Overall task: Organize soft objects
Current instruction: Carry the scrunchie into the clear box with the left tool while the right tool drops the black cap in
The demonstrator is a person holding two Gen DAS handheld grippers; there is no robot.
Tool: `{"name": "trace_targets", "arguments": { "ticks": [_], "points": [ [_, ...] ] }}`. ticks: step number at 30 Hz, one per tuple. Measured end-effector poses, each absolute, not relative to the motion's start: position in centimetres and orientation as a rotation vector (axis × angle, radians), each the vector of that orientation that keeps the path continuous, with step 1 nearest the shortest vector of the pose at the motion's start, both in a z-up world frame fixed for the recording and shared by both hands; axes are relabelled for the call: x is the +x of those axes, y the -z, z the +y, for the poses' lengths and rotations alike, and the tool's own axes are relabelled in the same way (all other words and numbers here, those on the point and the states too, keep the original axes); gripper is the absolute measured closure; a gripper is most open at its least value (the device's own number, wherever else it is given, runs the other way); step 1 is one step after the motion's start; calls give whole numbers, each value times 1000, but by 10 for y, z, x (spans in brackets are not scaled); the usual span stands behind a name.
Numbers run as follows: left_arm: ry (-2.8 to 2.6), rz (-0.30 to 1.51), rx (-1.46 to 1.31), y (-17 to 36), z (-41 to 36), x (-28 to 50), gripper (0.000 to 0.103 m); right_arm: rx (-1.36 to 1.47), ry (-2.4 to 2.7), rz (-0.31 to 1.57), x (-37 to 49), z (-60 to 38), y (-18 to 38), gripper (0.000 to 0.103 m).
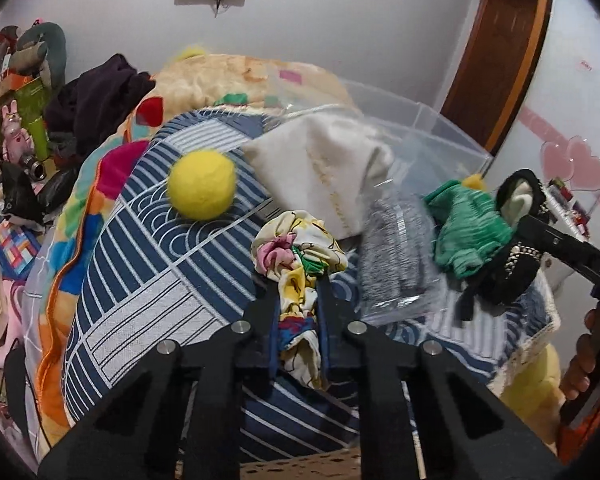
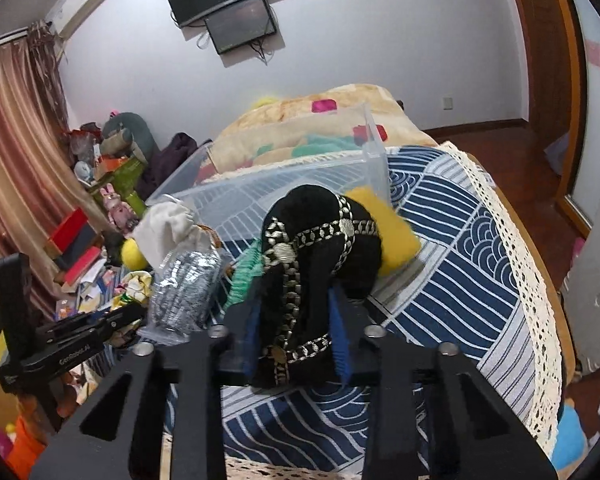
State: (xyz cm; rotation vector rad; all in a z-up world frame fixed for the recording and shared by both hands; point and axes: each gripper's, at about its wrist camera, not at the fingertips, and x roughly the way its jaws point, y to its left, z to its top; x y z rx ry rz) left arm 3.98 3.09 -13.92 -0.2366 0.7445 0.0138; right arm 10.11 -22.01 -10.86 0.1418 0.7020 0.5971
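My left gripper is shut on a floral cloth, yellow, white and pink, held above the blue patterned bedspread. My right gripper is shut on a black embroidered cloth; it also shows at the right of the left wrist view. A yellow felt ball lies on the bedspread. A white cloth, a grey knit item in plastic wrap and a green cloth lie by the clear plastic bin. A yellow soft object sits behind the black cloth.
A colourful blanket lies behind the bin. Dark clothes and cluttered shelves stand at the left. A wooden door frame is at the right. Wall screens hang above. The bed's lace edge drops to a wooden floor.
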Motion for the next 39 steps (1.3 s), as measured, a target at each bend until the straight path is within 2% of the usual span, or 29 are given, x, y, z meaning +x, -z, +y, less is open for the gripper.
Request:
{"name": "trace_targets", "arguments": {
  "ticks": [13, 21, 29, 39],
  "points": [
    [-13, 580, -143, 88, 18, 27, 89, 136, -620, 545, 90, -223, 70, 81],
    [85, 538, -166, 70, 9, 45, 89, 87, -700, 521, 100, -197, 70, 81],
    [247, 630, -149, 95, -33, 85, 89, 33, -715, 618, 109, -176, 101, 81],
    [253, 740, -127, 131, -49, 108, 89, 70, -675, 600, 107, -201, 89, 81]
  ]
}}
